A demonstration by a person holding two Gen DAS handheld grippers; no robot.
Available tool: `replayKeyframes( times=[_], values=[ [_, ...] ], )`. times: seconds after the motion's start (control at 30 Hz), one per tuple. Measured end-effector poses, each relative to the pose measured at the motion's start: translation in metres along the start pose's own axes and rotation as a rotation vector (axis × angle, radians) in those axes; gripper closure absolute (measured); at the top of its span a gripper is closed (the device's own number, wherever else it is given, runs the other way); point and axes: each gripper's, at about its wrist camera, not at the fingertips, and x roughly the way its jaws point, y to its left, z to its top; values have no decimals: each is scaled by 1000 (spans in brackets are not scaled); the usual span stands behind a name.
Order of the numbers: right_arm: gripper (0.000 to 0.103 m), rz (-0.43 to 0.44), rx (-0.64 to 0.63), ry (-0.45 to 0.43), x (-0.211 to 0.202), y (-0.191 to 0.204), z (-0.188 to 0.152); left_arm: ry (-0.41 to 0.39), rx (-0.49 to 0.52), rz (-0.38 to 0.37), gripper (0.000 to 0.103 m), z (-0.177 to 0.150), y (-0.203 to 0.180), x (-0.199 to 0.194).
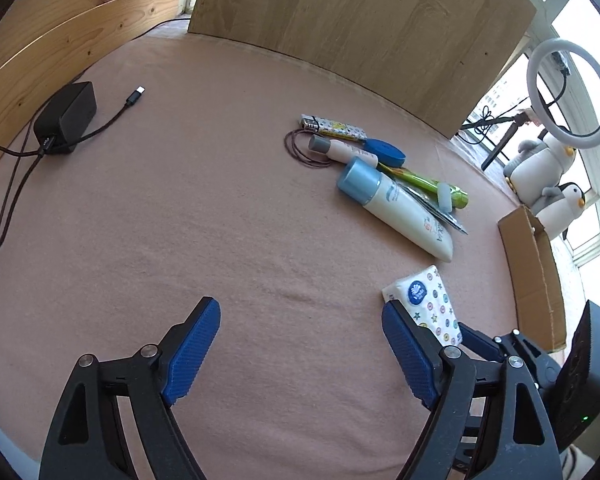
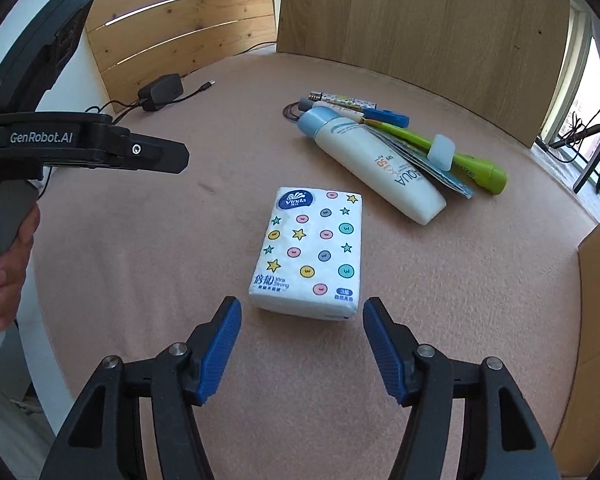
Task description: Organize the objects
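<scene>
Tissue pack, white soft plastic with coloured dots and stars (image 2: 309, 254), lies flat on my pink cloth tabletop (image 2: 140, 280), straight ahead of my right gripper (image 2: 301, 340), long axis along its reach; those jaws stand apart, empty, nearer than my wide-open, empty left gripper (image 1: 300, 344).

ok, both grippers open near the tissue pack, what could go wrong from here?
1. The tissue pack is soft and lies flat; the right gripper, open just short of it, may crush it or skid over it.
2. The left gripper is close beside the pack too, so the two could collide.
3. The sunscreen tube and toothbrush lie just beyond; overshoot could scatter them.
</scene>
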Motion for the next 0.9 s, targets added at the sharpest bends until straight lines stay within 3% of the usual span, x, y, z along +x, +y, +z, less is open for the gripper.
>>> replayKeyframes(
  times=[0.07, 0.17, 0.43, 0.73, 0.77, 0.9],
  values=[
    [44, -41, -1, 0, 7, 2, 2, 23, -7, -20, 17, 3, -10, 5],
    [44, -31, 45, -7, 10, 0, 1, 60, -16, -59, 17, 8, -27, 15],
    [44, -42, 72, -42, 8, 4, -5, 209, -4, -66, 17, 9, -75, 63],
    [48, -49, 104, -78, 8, -6, -4, 244, 40, -22, 18, 15, -107, 90],
    [53, -49, 106, -76, 10, -7, -2, 248, 42, -17, 21, 15, -110, 92],
    [54, -51, 103, -81, 10, -7, -3, 244, 65, 30, 35, 16, -118, 94]
  ],
)
